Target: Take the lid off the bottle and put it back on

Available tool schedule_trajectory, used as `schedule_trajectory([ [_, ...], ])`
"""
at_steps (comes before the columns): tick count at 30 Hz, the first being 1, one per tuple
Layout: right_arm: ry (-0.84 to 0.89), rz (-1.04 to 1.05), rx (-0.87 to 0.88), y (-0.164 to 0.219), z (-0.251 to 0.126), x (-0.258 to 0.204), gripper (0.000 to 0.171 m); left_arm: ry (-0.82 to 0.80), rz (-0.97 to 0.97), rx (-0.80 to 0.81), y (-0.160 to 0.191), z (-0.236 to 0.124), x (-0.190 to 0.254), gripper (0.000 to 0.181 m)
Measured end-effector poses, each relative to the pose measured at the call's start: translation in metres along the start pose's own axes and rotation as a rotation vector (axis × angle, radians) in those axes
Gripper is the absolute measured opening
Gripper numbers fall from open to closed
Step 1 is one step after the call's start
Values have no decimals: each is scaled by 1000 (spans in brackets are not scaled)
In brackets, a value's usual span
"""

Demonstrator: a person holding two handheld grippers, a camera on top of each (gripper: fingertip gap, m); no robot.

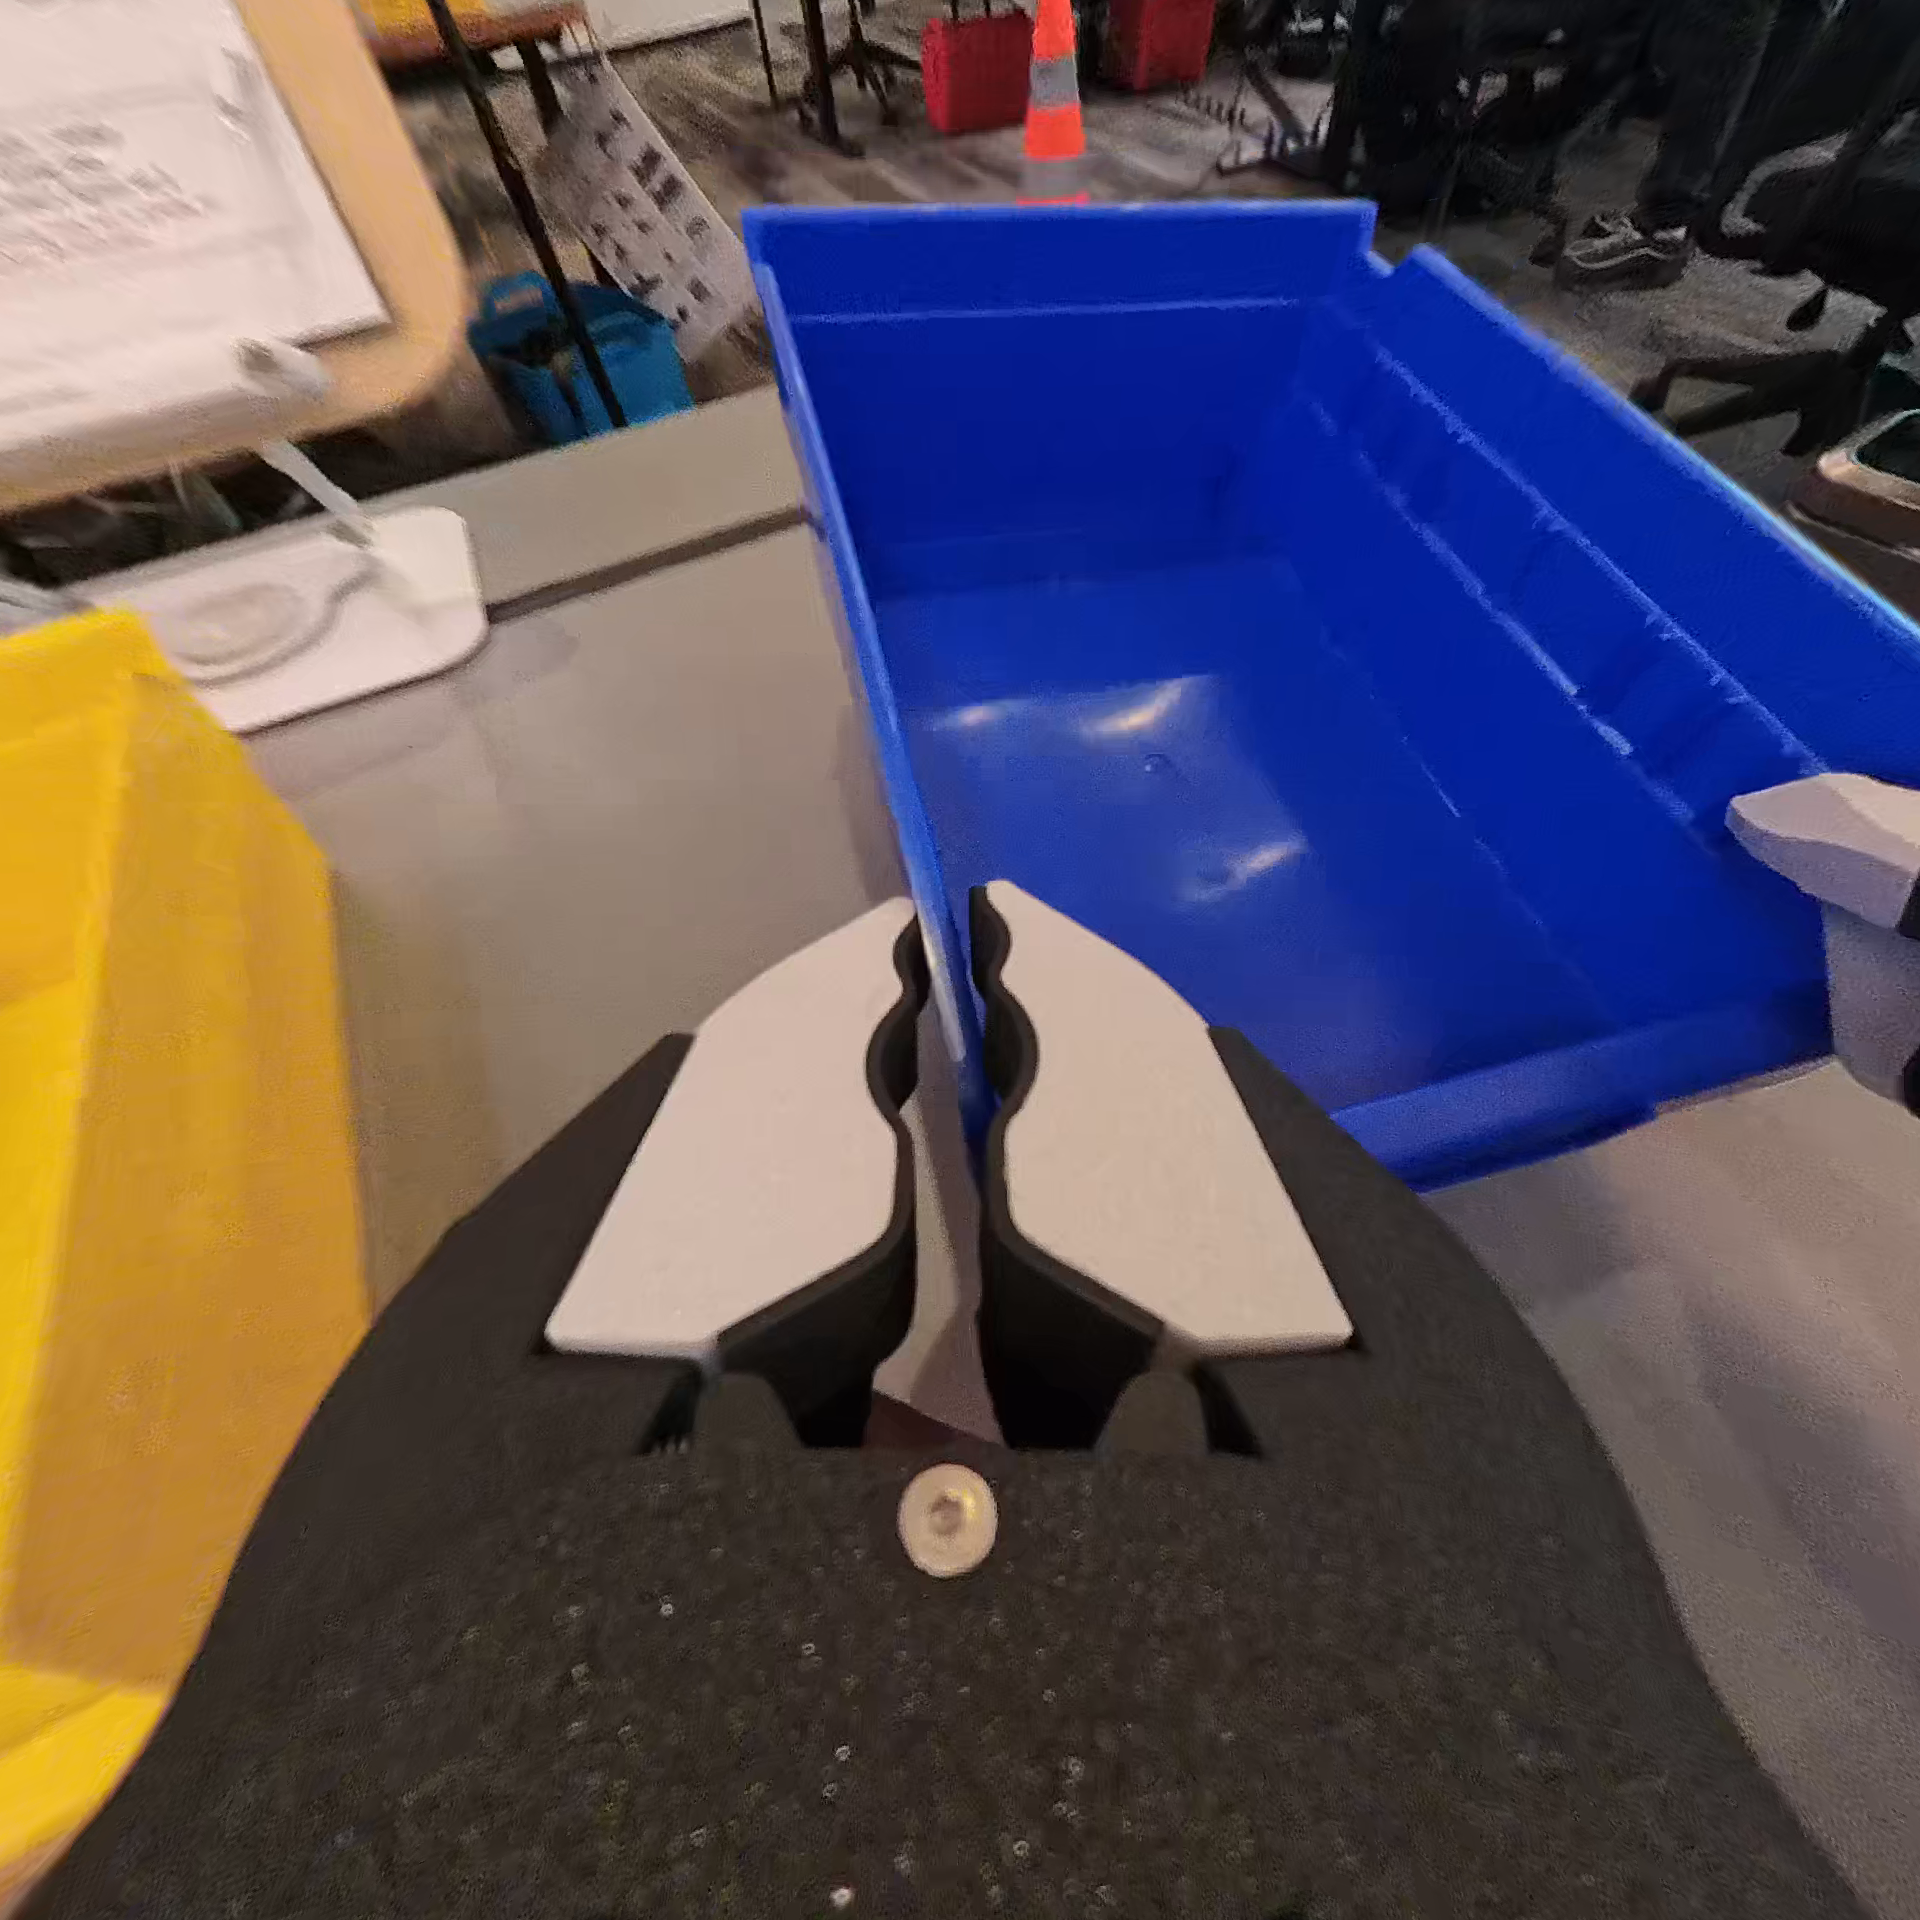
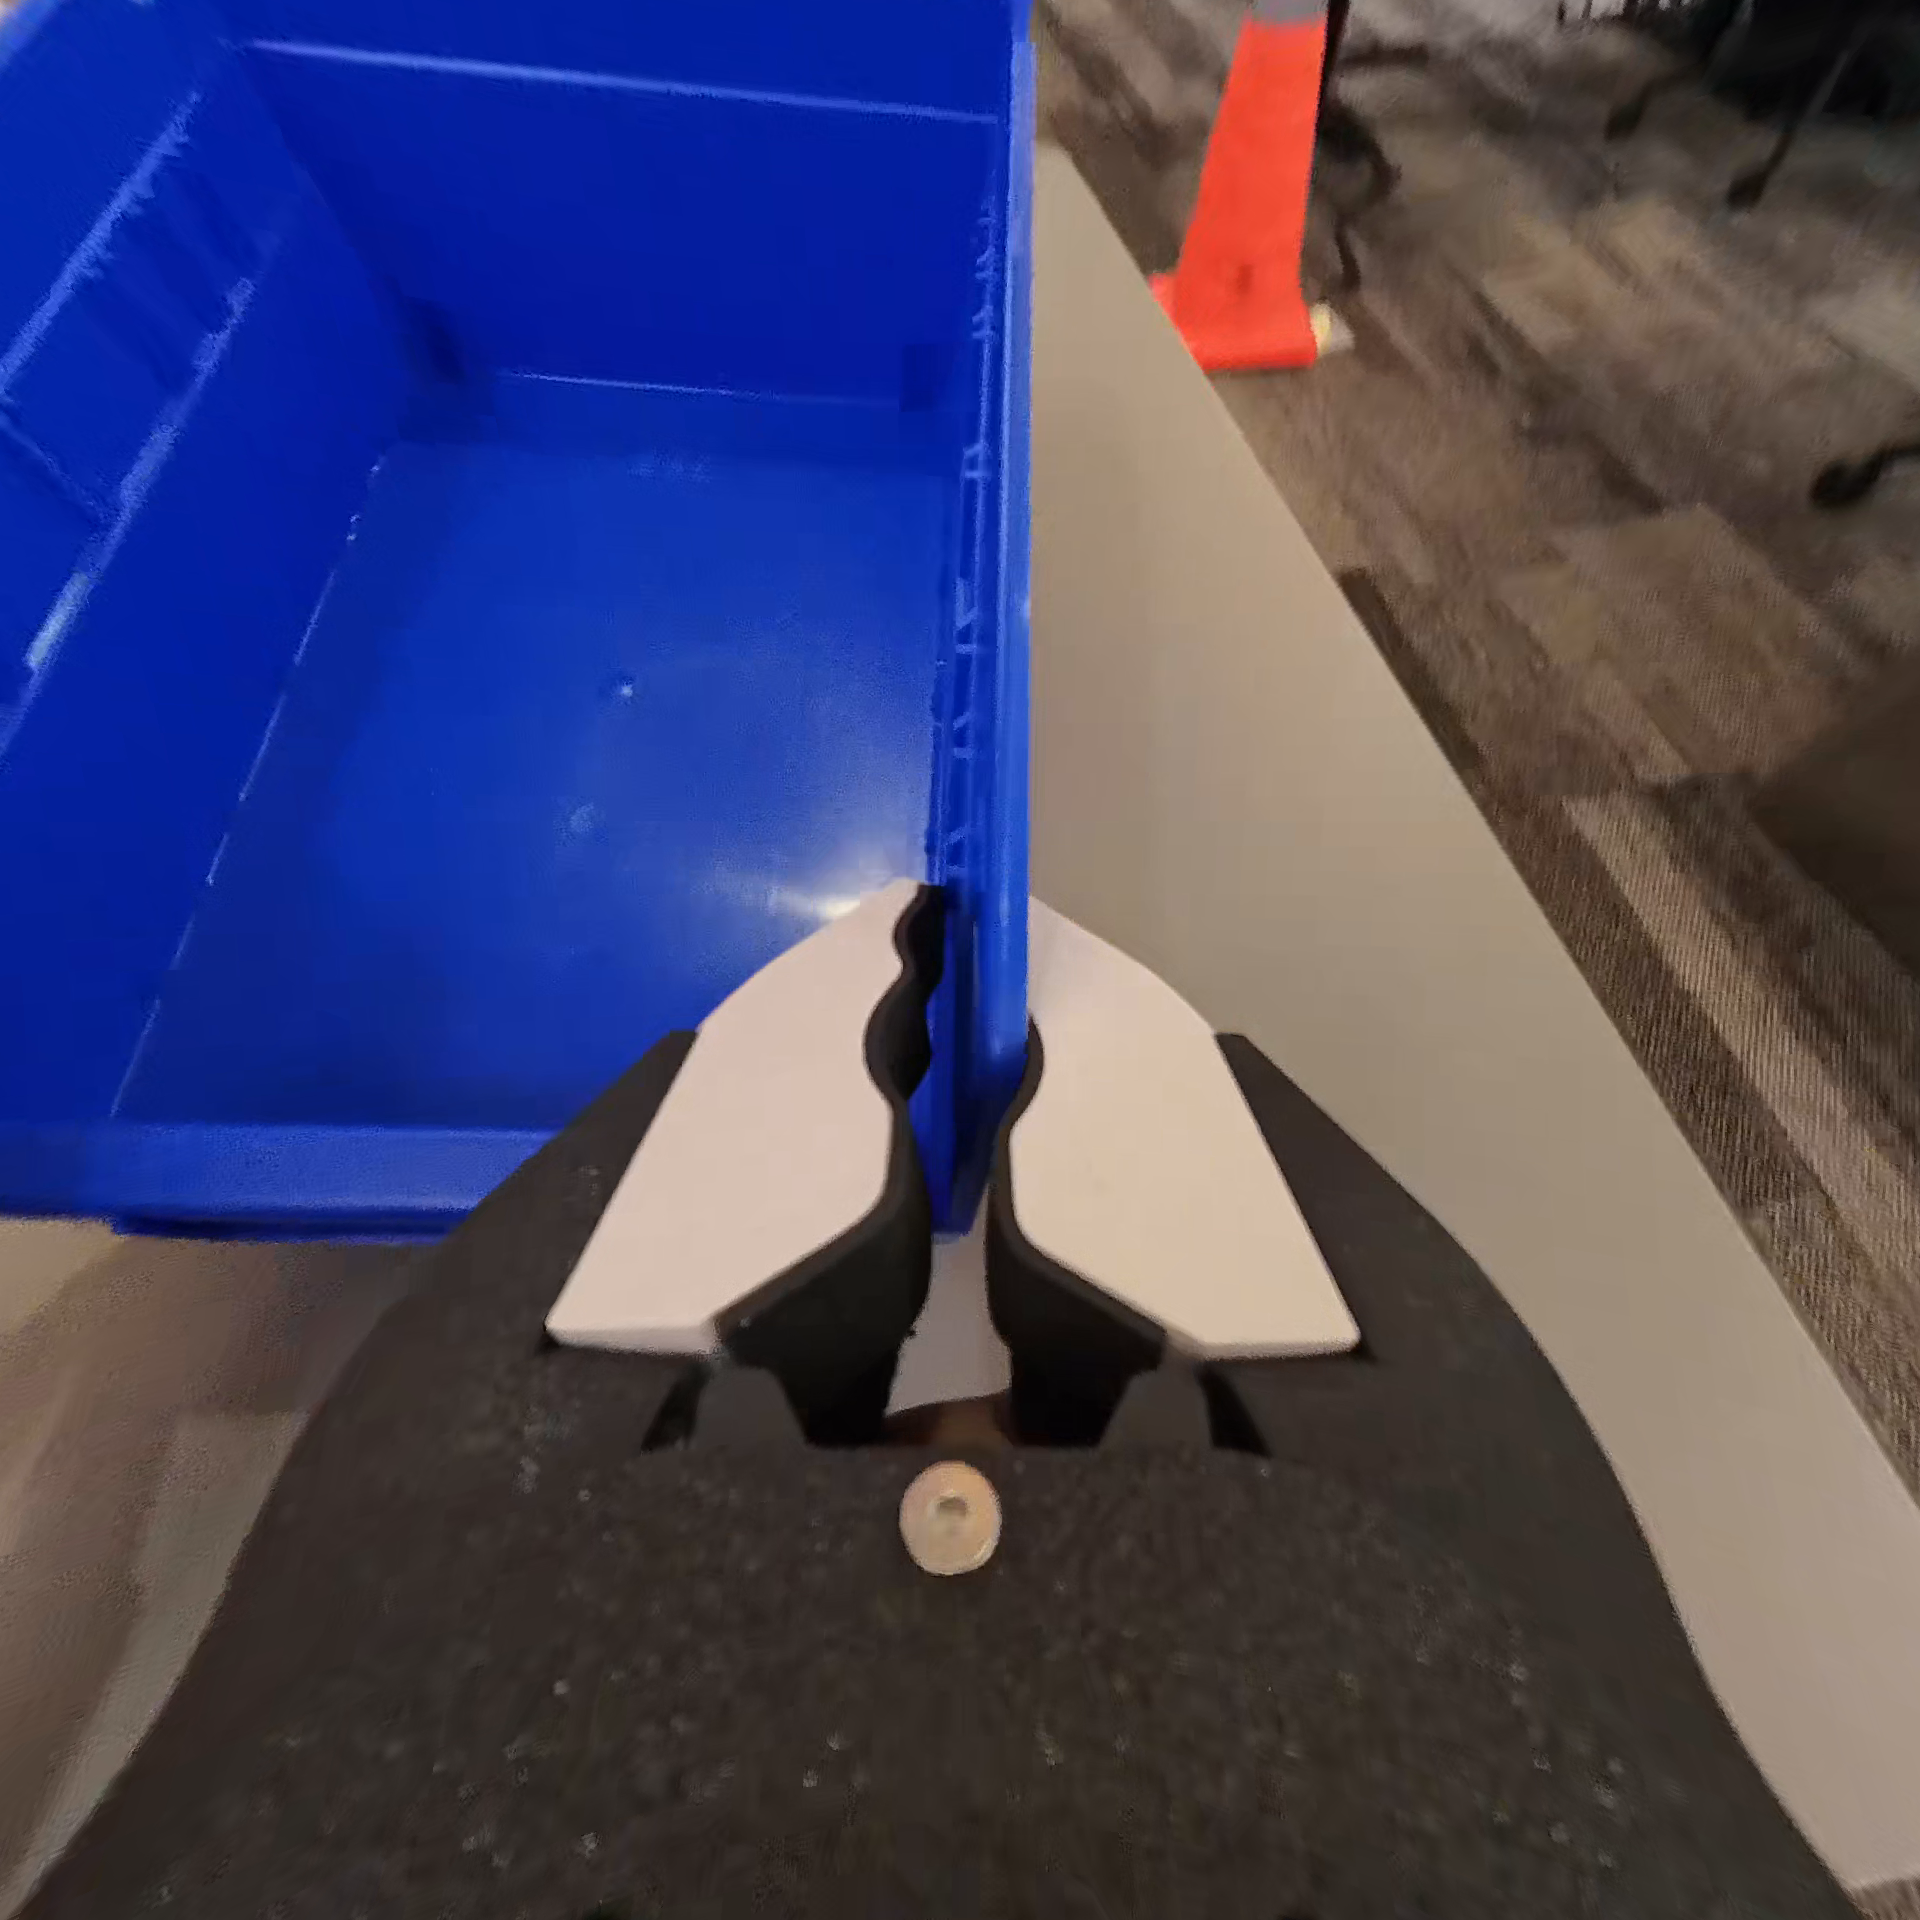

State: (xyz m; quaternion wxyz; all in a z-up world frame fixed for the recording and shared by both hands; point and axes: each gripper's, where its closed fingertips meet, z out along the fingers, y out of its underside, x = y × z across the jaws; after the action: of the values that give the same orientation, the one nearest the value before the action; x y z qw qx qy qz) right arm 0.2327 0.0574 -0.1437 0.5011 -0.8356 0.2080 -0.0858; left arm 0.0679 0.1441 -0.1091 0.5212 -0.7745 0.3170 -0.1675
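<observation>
Left gripper (image 1: 948, 914): jaws nearly closed, clamped on the left side wall of the blue bin (image 1: 1299, 436) near its front corner. Right gripper (image 2: 977, 914): jaws nearly closed on the bin's right wall, also near the front corner; its grey finger shows at 3 o'clock in the left wrist view. Bin interior bare, sitting on the grey table (image 1: 623, 790). Bottle and lid: not visible in either view, location cannot be told. Yellow bin (image 1: 135, 1039) at 9 o'clock. Orange cone (image 2: 1257, 208) on the floor at 1 o'clock, right wrist view.
</observation>
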Motion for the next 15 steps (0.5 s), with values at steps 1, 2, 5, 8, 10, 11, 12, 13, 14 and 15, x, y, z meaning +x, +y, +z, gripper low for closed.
schedule_trajectory([
  [1, 10, 21, -37, 7, 6, 8, 6, 7, -15, -26, 7, 6, 6, 7],
  [2, 9, 46, -65, 13, 13, 14, 7, 11, -34, -55, 16, 11, 10, 8],
  [5, -23, 101, -22, 2, 24, 21, 7, 64, -89, -46, 25, 17, 16, 13],
  [8, -71, 124, -2, -5, 35, 19, 8, 107, -86, -67, 26, 18, 19, 21],
  [10, -91, 177, 19, -7, 38, 19, 10, 145, -108, -81, 27, 17, 20, 25],
  [11, -89, 192, 17, -6, 39, 21, 14, 153, -121, -86, 27, 14, 19, 32],
  [12, -83, 182, 11, -6, 37, 23, 18, 170, -123, -82, 24, 7, 17, 41],
  [13, -77, 160, 21, -8, 33, 25, 22, 193, -116, -60, 20, -4, 15, 45],
  [14, -61, 141, 55, -15, 26, 27, 30, 205, -107, -29, 14, -17, 8, 45],
  [15, -46, 117, 104, -23, 16, 29, 36, 205, -101, 2, 7, -32, -3, 46],
])
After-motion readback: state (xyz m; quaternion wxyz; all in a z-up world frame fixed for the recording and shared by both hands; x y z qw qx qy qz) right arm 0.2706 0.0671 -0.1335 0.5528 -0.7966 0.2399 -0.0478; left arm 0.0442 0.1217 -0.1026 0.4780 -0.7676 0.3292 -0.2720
